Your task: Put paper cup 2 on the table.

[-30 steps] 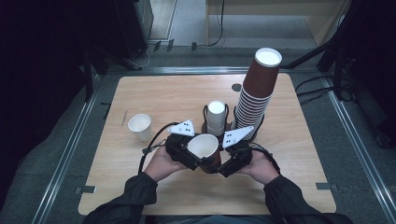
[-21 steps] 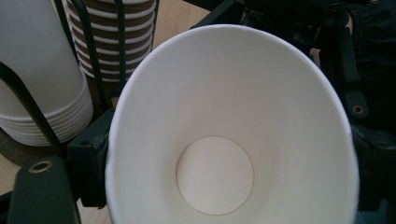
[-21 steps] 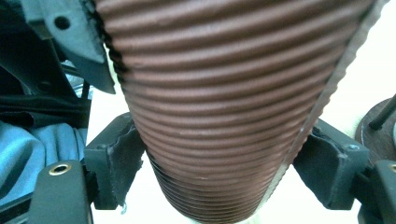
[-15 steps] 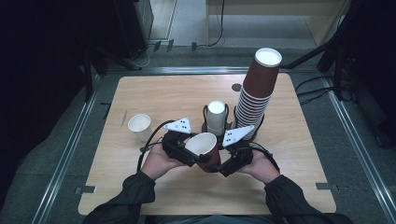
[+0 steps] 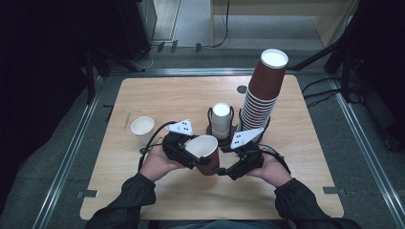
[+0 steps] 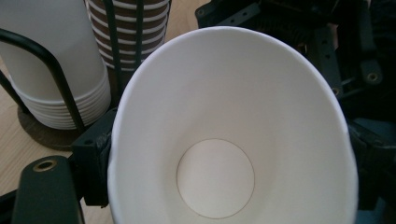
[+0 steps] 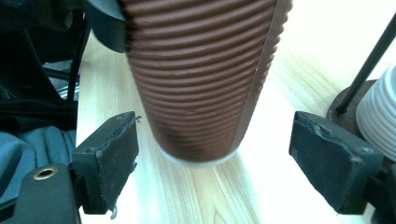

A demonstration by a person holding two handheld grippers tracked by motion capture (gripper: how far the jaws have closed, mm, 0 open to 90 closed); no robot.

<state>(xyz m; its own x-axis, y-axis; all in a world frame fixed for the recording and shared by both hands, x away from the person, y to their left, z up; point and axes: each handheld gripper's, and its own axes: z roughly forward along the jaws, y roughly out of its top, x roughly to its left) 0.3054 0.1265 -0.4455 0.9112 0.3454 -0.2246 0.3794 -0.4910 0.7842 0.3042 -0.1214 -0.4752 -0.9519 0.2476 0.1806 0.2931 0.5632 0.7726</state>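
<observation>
A brown ribbed paper cup [image 5: 206, 153] with a white inside hangs above the table between both hands. My left gripper [image 5: 193, 155] is shut on its rim; its jaws have just been closing, and in the left gripper view the cup's mouth [image 6: 224, 140] is squeezed into an oval between them. My right gripper [image 5: 227, 168] stands open at the cup's lower end. Its jaws have just been opening, and in the right gripper view the cup's base [image 7: 201, 84] sits between the pads [image 7: 109, 161] with a gap on each side.
A tall stack of brown cups [image 5: 265, 90] rises at the back right, next to a short stack of white cups [image 5: 221, 119] in a black wire holder. A single white cup [image 5: 142, 129] stands on the wooden table [image 5: 296, 186] at the left.
The left jaws have closed in on the cup's rim, and its mouth looks more oval. Both hands have hardly shifted.
</observation>
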